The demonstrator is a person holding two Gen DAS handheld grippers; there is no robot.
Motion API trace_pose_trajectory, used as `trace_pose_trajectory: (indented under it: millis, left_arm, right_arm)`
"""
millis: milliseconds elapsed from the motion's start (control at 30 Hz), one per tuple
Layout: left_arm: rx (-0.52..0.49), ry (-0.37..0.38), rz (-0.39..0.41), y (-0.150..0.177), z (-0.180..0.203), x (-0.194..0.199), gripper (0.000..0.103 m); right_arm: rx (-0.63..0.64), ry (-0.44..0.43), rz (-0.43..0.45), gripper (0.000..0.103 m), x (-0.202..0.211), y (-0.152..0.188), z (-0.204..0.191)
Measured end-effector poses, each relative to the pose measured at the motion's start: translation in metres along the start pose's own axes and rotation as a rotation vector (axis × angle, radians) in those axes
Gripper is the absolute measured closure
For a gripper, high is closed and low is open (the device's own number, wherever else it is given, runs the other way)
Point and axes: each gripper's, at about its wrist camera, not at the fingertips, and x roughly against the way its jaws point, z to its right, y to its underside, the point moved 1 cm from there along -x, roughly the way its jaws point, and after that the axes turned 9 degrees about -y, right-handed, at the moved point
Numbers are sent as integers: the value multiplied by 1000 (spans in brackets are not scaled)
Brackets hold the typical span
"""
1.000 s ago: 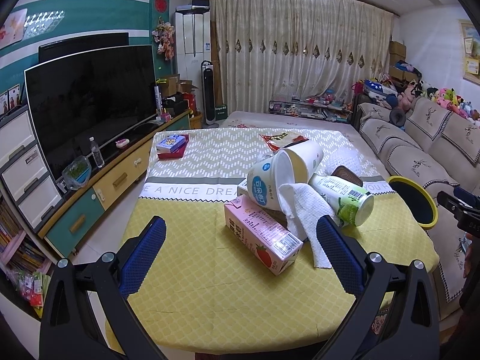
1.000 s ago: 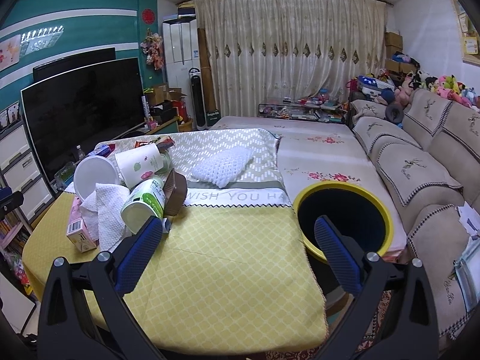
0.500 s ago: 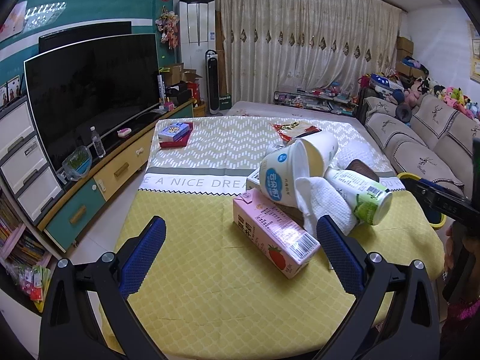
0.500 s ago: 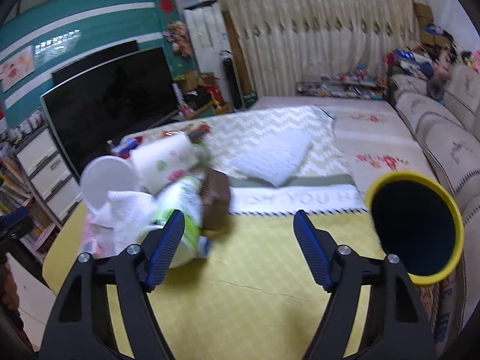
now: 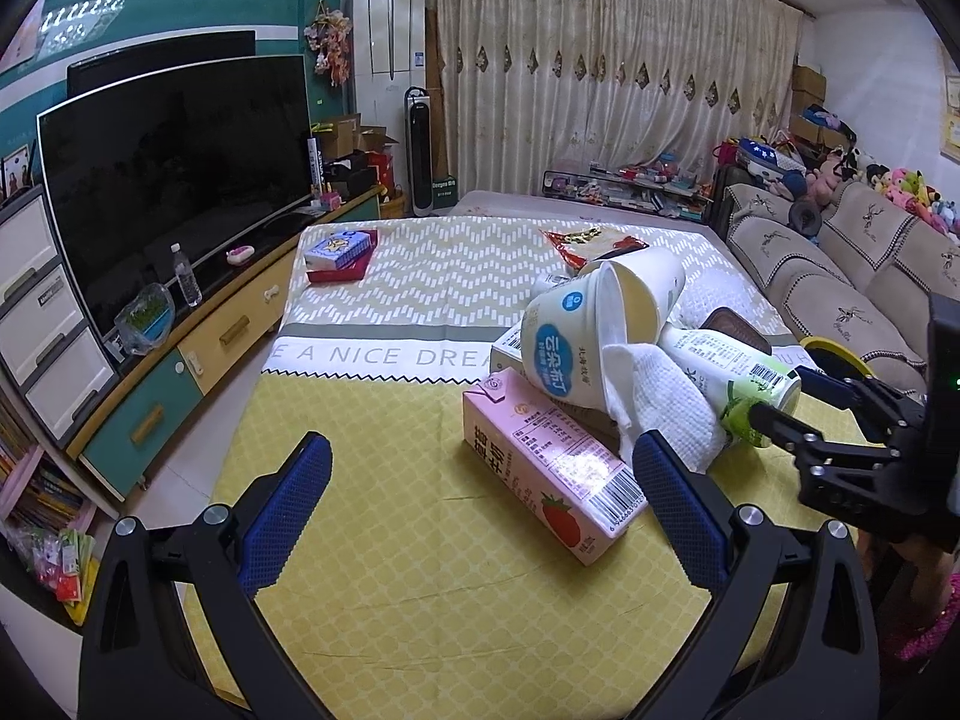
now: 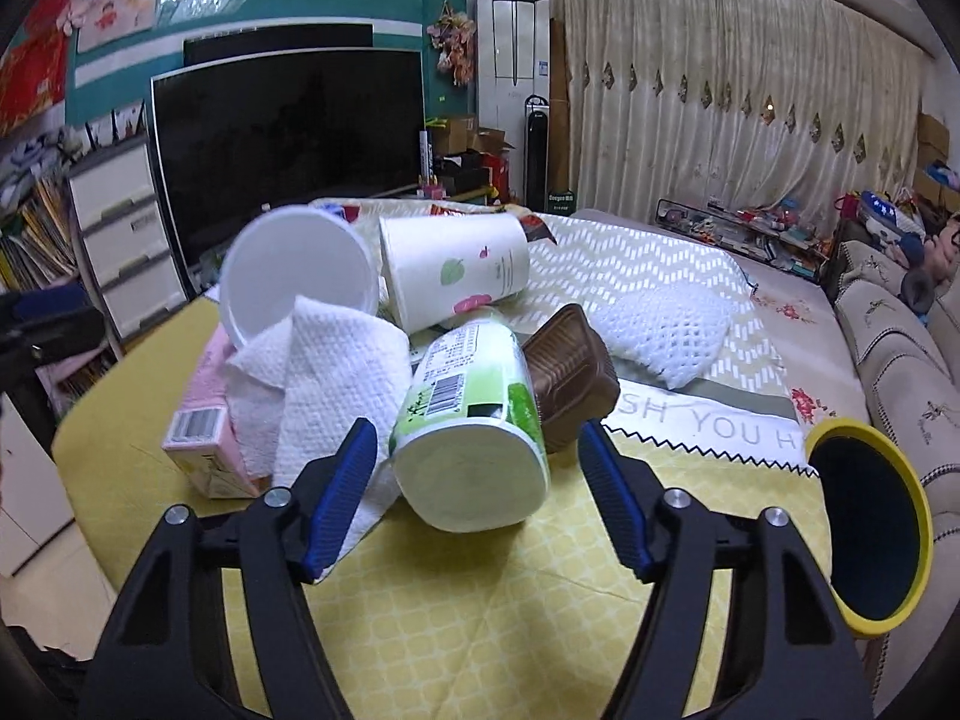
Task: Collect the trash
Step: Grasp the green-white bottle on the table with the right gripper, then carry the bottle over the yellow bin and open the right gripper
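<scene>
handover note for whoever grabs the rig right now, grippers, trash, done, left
Right gripper: jaws just closing around the green-label cup, pads not yet on it.
Left gripper: open, empty, hovering near the pink carton.
Trash sits piled on the yellow cloth: carton, paper towel, two white cups, brown tray.
Yellow-rimmed bin beside the table.
Done: nothing visibly binned. Left: everything.

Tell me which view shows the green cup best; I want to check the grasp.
The right wrist view: the green cup lies centred, base toward the camera, between the open right gripper pads, untouched. The left wrist view shows it side-on, partly behind the napkin.
</scene>
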Motion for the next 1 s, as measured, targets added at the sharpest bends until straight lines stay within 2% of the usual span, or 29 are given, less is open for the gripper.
trace_pose_trajectory:
  millis: [167, 267, 300, 433, 633, 800, 1000]
  left_arm:
    - [3, -1, -3, 2, 0, -1, 4]
    - [5, 1, -3, 2, -1, -2, 4]
    - [7, 1, -4, 2, -1, -2, 4]
    - [7, -1, -2, 3, -1, -3, 4]
    - [14, 4, -1, 5, -4, -3, 4]
    - [8, 10, 3, 6, -1, 0, 4]
    - [-3, 15, 11, 5, 2, 3, 4]
  right_arm:
    - [23, 0, -24, 37, -14, 0, 0]
    - [37, 16, -32, 50, -15, -1, 0]
    - [35, 14, -27, 50, -12, -2, -1]
    - [20, -13, 32, 53, 13, -12, -1]
    - [-16, -69, 172, 54, 68, -39, 6]
    - [-72, -128, 181, 54, 73, -49, 16]
    - [-131, -141, 186, 54, 71, -48, 26]
